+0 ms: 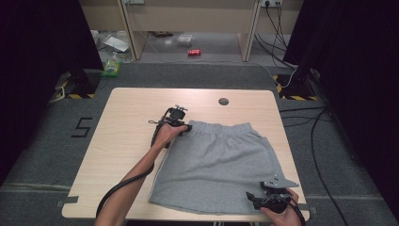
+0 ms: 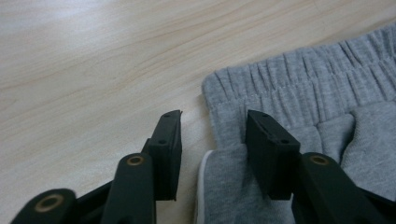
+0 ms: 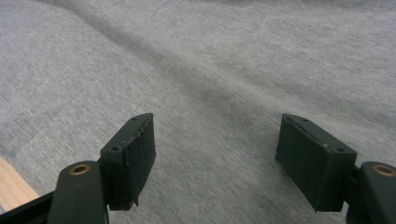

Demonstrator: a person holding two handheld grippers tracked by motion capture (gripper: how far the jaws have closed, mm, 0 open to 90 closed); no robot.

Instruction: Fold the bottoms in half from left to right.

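Grey shorts (image 1: 221,165) flat, waistband far, hems near; left claw (image 2: 212,135) apart astride waistband corner; right claw (image 3: 217,154) apart.

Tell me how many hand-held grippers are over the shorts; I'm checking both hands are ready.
2. The left hand-held gripper is at the shorts' far left waistband corner; the right hand-held gripper is over the near right hem, its jaws wide apart.

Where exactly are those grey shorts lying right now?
In the high view, the grey shorts lie flat on the table's near right part, waistband farthest from the person.
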